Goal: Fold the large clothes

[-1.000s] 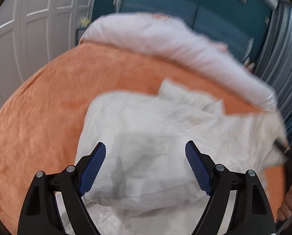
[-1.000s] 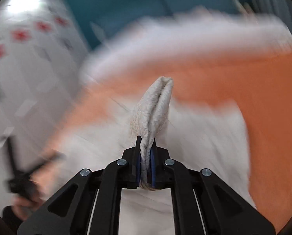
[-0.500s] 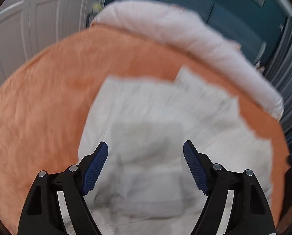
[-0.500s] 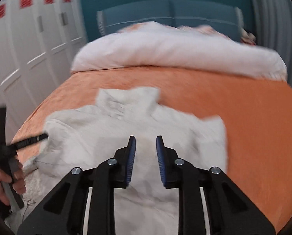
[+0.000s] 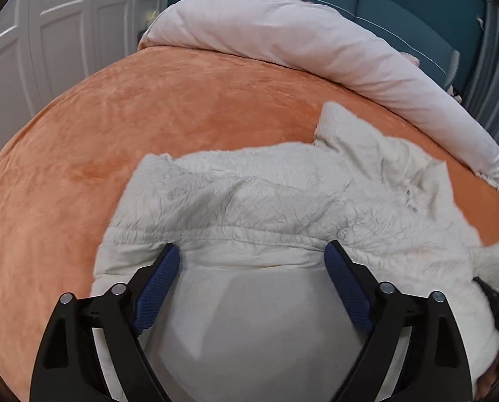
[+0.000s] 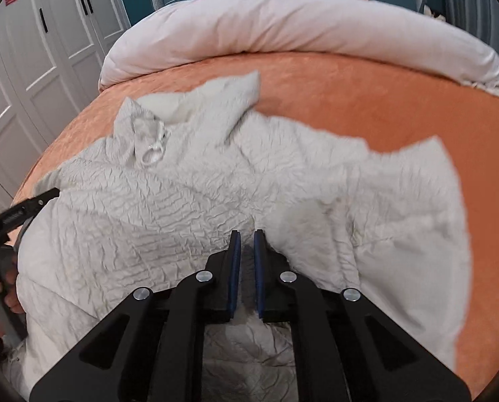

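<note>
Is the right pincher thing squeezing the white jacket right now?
Apart. In the right wrist view the right gripper has a narrow empty slit between its blue pads, with no cloth pinched; the white jacket lies spread beyond them.

Jacket (image 6: 195, 194) on bedspread (image 6: 366, 100) — duvet (image 6: 282, 30) behind, wardrobe (image 6: 31, 67) left.

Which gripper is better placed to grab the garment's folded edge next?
Left. The left gripper is wide open, straddling the seamed fold edge of the crinkled white hooded garment. The right gripper is nearly shut, holding nothing, over mid-fabric.

Crinkled off-white hooded garment (image 6: 216, 184), spread rumpled across the orange bedspread (image 6: 366, 93)
</note>
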### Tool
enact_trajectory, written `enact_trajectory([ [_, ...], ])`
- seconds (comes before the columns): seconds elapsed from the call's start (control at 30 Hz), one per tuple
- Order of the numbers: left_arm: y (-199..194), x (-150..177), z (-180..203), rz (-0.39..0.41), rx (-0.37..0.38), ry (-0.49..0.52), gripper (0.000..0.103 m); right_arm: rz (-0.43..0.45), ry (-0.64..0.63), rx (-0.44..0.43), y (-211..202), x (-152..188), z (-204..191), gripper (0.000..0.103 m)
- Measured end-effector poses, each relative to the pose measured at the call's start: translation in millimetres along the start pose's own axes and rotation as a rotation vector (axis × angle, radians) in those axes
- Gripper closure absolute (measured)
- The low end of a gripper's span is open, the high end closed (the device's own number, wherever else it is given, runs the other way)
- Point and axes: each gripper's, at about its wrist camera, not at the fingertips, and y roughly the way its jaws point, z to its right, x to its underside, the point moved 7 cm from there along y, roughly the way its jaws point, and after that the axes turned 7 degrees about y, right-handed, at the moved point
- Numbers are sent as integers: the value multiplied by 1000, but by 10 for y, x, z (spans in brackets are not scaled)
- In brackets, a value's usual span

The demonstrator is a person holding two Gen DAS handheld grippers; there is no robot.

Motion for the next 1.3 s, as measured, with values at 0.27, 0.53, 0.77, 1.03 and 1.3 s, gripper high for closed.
enact_trajectory([
  [0.27, 126, 84, -44, 51, 18, -15, 11, -5, 31, -67, 170, 32, 5, 99],
  [0.53, -35, 31, -28, 19, -35, 1, 12, -1, 10, 5, 13, -76, -75, 98],
  [0.77, -599, 42, -125, -8, -25, 45, 16, 33, -90, 8, -619, 33, -266, 92],
  [1.03, -259, 630, -544, -103, 53, -46, 5, -62, -38, -56, -341, 461, -2, 97],
  [1.3, -225, 644, -488, -68, 17, 12, 5, -52, 4, -121, -257, 473, 48, 97],
])
